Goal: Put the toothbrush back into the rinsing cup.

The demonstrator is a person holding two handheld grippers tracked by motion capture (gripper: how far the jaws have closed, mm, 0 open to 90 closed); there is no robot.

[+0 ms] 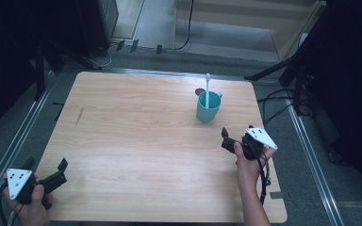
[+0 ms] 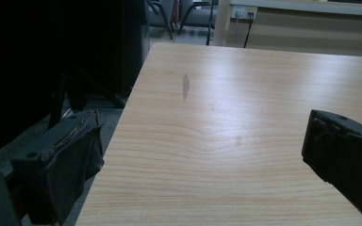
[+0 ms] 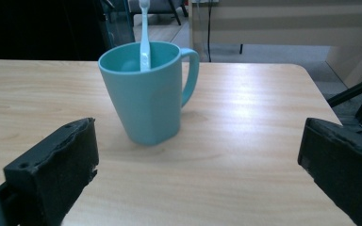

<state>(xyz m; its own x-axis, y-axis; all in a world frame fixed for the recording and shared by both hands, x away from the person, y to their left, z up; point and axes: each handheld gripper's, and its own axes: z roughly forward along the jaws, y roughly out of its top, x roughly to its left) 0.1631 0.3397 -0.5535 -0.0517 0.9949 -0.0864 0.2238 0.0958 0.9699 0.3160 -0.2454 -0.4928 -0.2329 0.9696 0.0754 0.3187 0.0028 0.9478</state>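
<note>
**Both grippers empty, cup and toothbrush standing at the far right**

Nearest the person, at the table's [image 1: 136, 141] front left corner, the left gripper [image 1: 59, 172] sits in the left hand [image 1: 30, 207] with its jaws spread wide and nothing between them. In the left gripper view one jaw hangs off the table's left edge and the other is over bare wood, with a small dark mark on the tabletop farther ahead.

Farther in, on the right side, the right hand [image 1: 247, 165] holds the right gripper [image 1: 238, 136] just above the table near its right edge. Its jaws are wide apart and grip nothing — the right gripper view shows both black jaws low in the frame with open tabletop between them.

Beyond that gripper, near but clear of it, the teal cup [image 3: 146, 92] stands upright on the wood, its handle on the right in the right gripper view. A white toothbrush [image 3: 144, 33] stands inside it, leaning against the rim and sticking up well above the cup — its top end runs out of that view. From above, the cup [image 1: 208, 106] is in the far right part of the table, with the toothbrush [image 1: 207, 87] rising out of it
</note>
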